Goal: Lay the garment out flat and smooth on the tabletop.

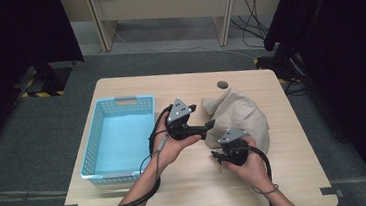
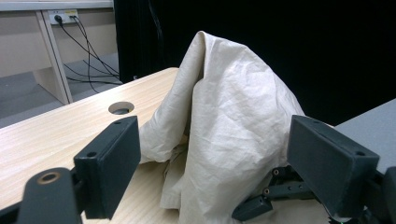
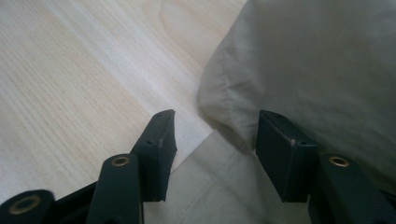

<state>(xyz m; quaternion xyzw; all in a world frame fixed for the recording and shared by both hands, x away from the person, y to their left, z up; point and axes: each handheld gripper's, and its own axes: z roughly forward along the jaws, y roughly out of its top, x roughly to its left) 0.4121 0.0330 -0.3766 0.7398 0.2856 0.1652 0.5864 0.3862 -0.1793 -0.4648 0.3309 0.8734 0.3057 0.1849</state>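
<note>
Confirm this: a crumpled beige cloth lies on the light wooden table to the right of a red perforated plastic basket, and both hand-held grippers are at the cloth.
One detail is wrong: the perforated plastic basket is light blue, not red, as the high view shows. The rest stands: the crumpled beige cloth lies on the light wooden table to the basket's right, with the left hand-held gripper and right hand-held gripper at it.

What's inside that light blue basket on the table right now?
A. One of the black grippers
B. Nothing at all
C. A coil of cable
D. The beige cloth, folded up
B: in the high view the blue basket shows only its bare floor, while the beige cloth lies heaped on the table to its right, between the left gripper and the right gripper.
</note>
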